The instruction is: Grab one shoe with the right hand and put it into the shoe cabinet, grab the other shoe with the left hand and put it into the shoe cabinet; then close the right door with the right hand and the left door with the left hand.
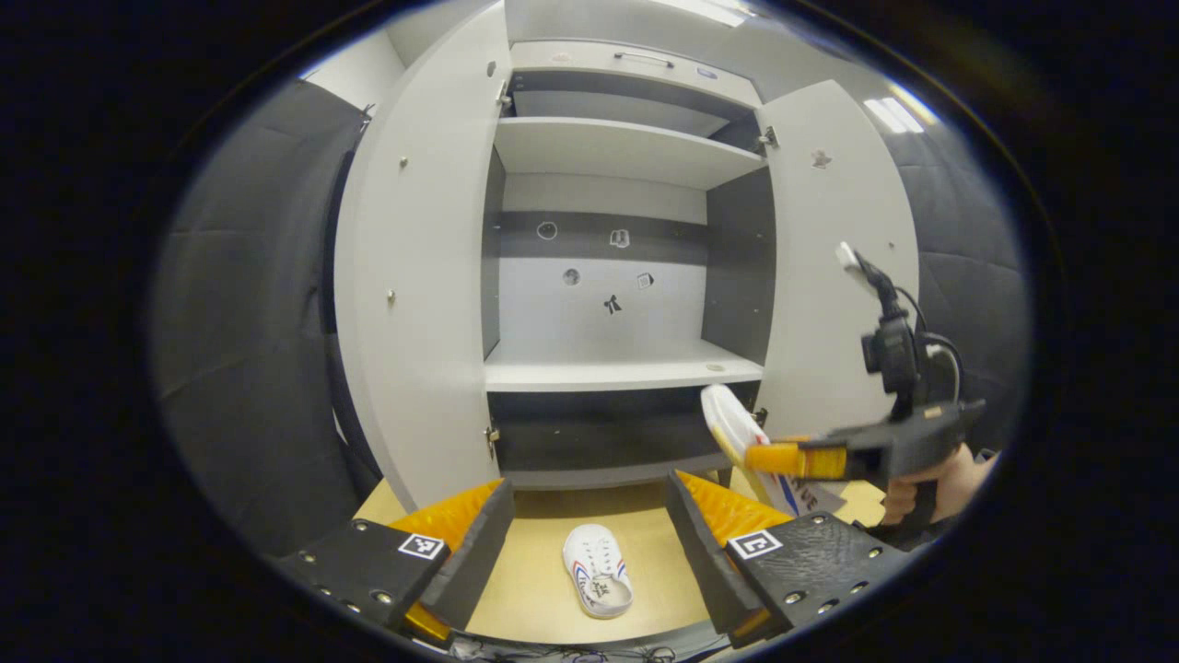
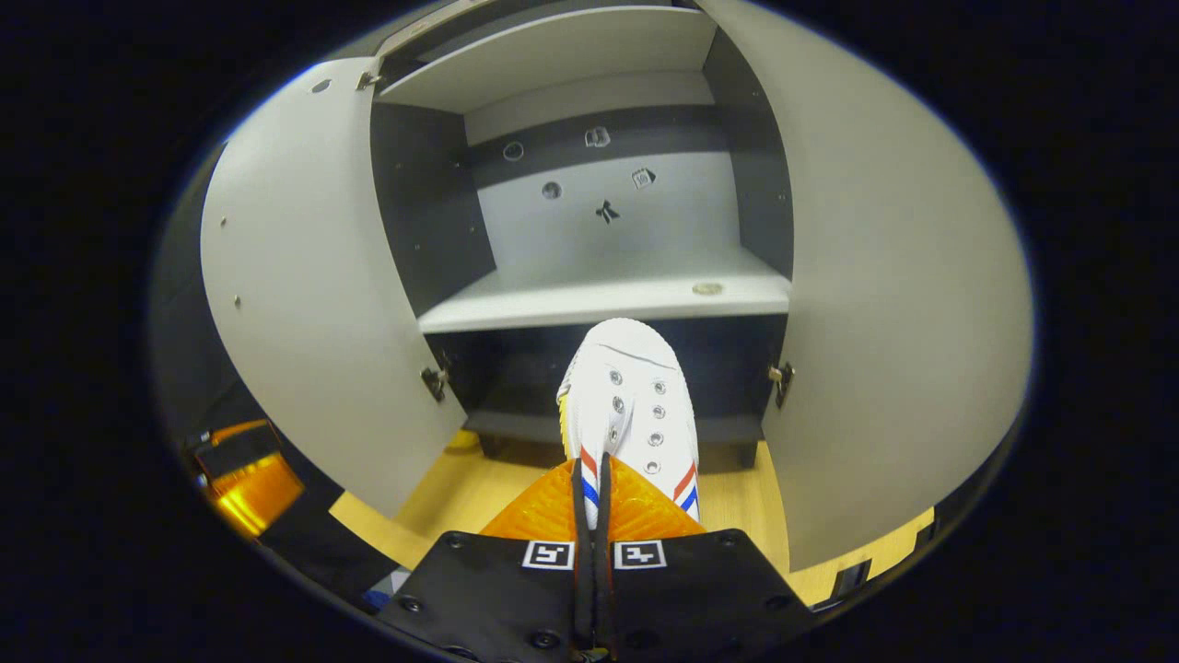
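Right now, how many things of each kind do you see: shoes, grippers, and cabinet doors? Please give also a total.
Shoes: 2, one held shoe in the right gripper, one shoe on the floor.
Grippers: 2, the right one and the open left gripper.
Cabinet doors: 2, left door and right door, both open.
Total: 6.

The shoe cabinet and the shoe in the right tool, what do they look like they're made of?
Shoe cabinet: probably laminated board, a matte light-grey finish with darker grey inner panels; flat doors, screw dots and metal hinges suggest it. Shoe: seemingly white canvas or synthetic upper, matte, with metal eyelets and red and blue stripes; the look leaves the fabric open. The right tool is clamped on it.
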Tool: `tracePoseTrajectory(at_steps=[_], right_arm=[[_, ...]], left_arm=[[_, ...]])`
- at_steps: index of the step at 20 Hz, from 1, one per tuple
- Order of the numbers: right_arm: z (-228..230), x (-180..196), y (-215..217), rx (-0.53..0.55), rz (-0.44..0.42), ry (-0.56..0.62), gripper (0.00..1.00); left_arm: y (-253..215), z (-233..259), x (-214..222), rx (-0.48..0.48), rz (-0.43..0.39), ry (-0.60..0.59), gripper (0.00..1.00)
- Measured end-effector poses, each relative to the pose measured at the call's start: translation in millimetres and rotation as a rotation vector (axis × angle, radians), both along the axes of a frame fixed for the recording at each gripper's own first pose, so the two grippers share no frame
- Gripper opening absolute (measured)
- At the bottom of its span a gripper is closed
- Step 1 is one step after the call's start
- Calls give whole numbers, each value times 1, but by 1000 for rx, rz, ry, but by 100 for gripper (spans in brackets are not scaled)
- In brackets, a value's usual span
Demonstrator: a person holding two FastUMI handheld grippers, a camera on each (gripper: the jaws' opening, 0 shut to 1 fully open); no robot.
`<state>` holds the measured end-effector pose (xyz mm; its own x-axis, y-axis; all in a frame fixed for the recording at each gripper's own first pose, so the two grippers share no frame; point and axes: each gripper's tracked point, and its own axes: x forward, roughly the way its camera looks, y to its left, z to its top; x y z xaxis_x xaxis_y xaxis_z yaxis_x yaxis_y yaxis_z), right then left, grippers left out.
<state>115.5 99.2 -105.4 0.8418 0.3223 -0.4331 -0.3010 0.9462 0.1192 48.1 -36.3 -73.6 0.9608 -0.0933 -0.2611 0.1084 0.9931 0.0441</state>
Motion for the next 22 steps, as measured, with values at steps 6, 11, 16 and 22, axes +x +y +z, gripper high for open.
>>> tracePoseTrajectory(at_steps=[6, 11, 16, 22], right_arm=[[77, 72, 17, 46, -34, -217, 1], [110, 138, 22, 37, -75, -318, 2], [129, 202, 23, 45, -129, -377, 2], [113, 261, 26, 52, -176, -362, 2]], left_arm=[[-3, 9, 5, 37, -42, -48, 95], [-5, 22, 16, 32, -46, -81, 95], [-4, 25, 21, 41, -29, -78, 93], [11, 29, 25, 13, 47, -59, 95]])
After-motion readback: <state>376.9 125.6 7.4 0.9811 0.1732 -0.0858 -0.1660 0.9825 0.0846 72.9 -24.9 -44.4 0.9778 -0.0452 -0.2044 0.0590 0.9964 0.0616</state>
